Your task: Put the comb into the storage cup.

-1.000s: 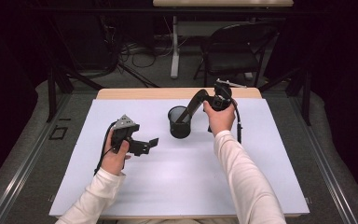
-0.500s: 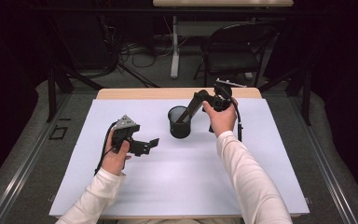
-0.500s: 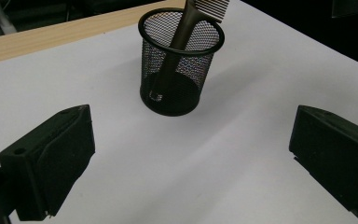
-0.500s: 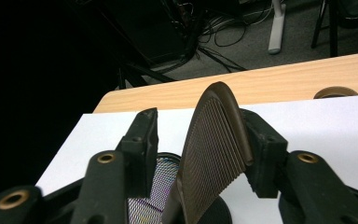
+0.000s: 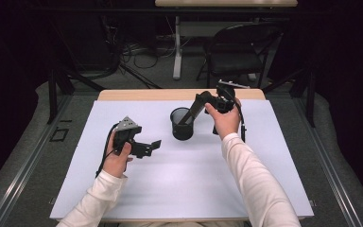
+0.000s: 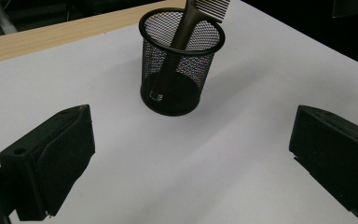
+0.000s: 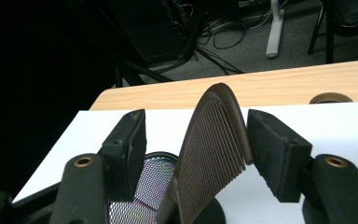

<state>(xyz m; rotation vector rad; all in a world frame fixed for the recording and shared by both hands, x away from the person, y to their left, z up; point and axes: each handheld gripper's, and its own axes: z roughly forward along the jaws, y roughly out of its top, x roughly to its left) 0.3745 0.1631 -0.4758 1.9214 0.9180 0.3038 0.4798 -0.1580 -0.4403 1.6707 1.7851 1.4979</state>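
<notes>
Standing in mesh cup [image 6: 181,60] at mid-table [image 5: 179,189]: comb [image 7: 212,144], handle down, teeth end leaning out over rim. Right gripper [image 7: 196,140]: 2 jaws just opened, comb between them, released; comb spine close to 1 pad. Left gripper [image 6: 191,163]: jaws wide apart, empty, near cup.
</notes>
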